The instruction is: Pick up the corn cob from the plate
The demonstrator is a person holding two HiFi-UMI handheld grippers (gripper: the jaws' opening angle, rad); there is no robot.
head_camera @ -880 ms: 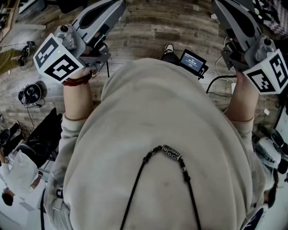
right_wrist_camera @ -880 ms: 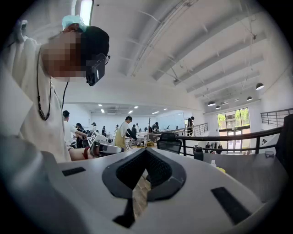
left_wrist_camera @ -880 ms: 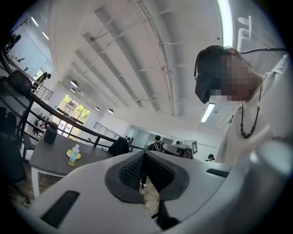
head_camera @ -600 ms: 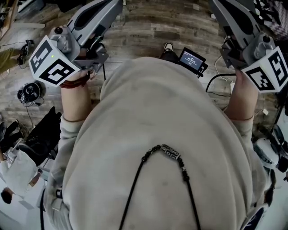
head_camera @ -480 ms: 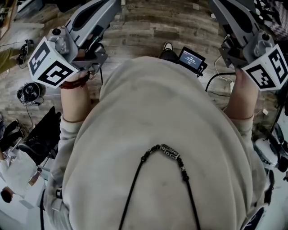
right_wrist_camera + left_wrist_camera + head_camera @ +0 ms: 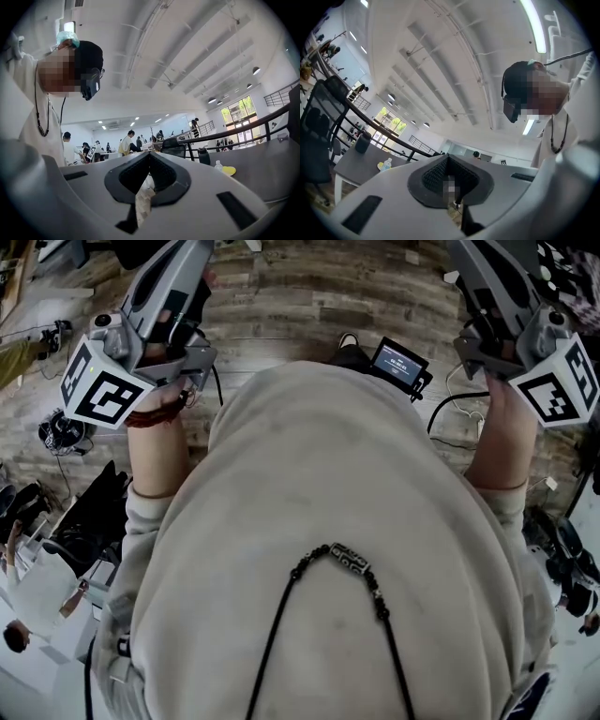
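Observation:
No corn cob shows in any view. My left gripper is held out level in front of the person, its dark pads meeting at the tip with nothing between them. The right gripper is held the same way, also shut and empty. From the head, only the gripper bodies and marker cubes show, the left cube and the right cube, above the person's pale sweater; the fingertips are cut off at the top edge. A flat yellow thing, perhaps a plate, lies far off on a grey table.
Wood-plank floor lies below, with cables and a small screen device by the person's foot. A railing, a dark chair and a water bottle stand near the grey table. Several people stand in the background.
The left gripper has swung a little to the left and further from the body. The right gripper has barely shifted.

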